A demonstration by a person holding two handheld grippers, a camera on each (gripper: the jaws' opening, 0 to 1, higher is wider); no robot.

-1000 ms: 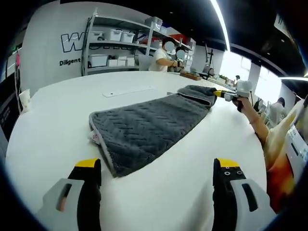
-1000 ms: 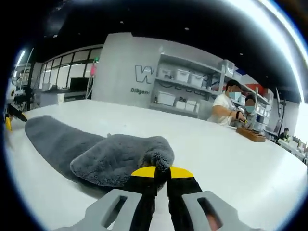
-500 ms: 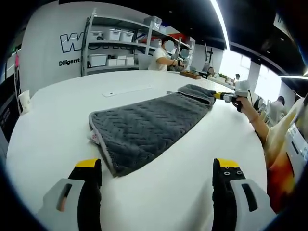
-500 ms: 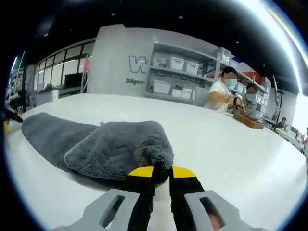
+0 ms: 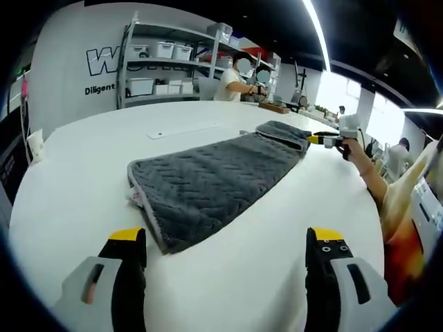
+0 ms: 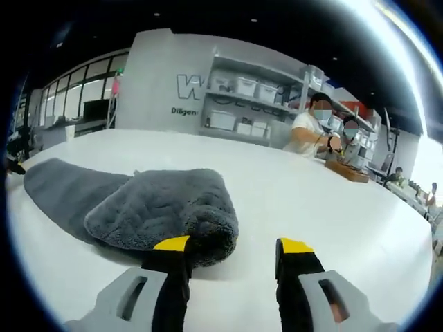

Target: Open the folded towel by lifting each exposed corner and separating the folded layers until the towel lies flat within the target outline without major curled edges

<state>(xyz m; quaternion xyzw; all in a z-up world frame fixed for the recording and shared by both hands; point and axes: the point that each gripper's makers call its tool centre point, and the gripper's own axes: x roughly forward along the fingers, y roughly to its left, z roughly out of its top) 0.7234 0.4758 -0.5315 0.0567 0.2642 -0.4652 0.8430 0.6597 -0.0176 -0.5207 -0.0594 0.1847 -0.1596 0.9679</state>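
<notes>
The folded-over corner of the dark grey plush towel [image 6: 163, 214] is now released by the right gripper [image 6: 232, 254], jaws parted; the fold remains unopened. The left gripper [image 5: 225, 245] is held open, empty.

wall lettering [image 5: 105, 61]: cut by shelving | towel [image 6: 138, 207] underside: hidden

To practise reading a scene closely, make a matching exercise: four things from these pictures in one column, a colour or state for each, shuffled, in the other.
Column one:
1. towel
2. table
3. right gripper
4. gripper tips

Column two:
A. yellow
B. open, holding nothing
C. white
D. grey, far end folded over

Pairs: 1-D, 2-C, 3-B, 4-A
</notes>
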